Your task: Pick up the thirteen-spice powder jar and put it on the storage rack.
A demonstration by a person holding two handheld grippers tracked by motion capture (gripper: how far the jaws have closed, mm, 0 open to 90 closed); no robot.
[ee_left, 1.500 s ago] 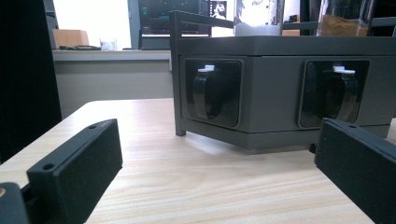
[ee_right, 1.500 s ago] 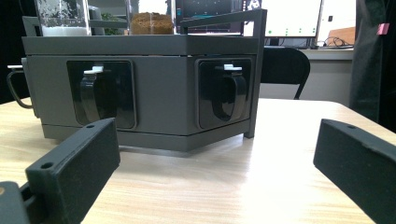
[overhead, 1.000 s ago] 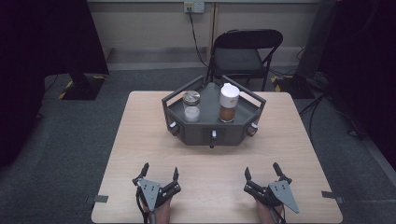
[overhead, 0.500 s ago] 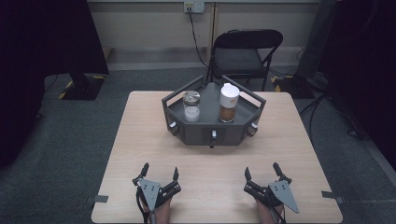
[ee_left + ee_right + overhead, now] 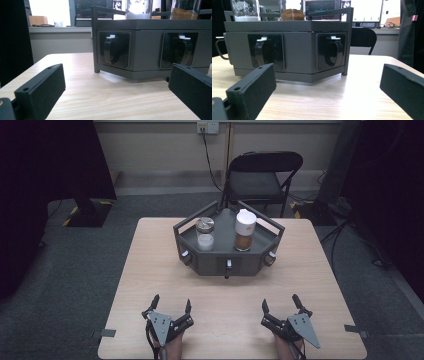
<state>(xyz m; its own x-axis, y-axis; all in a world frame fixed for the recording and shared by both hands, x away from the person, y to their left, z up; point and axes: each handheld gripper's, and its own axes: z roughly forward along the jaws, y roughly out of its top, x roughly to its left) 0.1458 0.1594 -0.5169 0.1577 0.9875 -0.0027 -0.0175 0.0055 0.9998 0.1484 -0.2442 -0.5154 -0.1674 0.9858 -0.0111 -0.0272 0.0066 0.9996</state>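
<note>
Ahead of both claws, toward the far side of the bench (image 5: 150, 270), stands a dark grey six-sided caddy (image 5: 227, 262) with a railed top. It carries two jars: a clear one with a metal lid and white grains (image 5: 205, 234), and beside it a taller one with a white cap and brown powder (image 5: 245, 230). The left claw (image 5: 170, 306) and the right claw (image 5: 281, 304) rest low at the near edge, well apart from each other and from the caddy. Both stand wide, jaws spread and nothing between them, as each gripper view confirms.

Judging by this, the work has not begun: the hands sit in a ready pose and the reach toward the caddy is the step in hand. The next move calls for one claw to travel forward and either rise over the front rail to a jar or go level to a side face.

The caddy sits flat, its broad front face (image 5: 287, 52) turned toward the claws, its longer spread running across from one claw's side to the other's. Each side panel has a recessed window holding a dark curved pull with a white tab on top (image 5: 111, 47); another shows in the right gripper view (image 5: 334, 51). These pulls point outward, toward the claws. Both jars stand upright, long axes vertical, so a claw coming from the near side would close across their width with jaws level.
</note>
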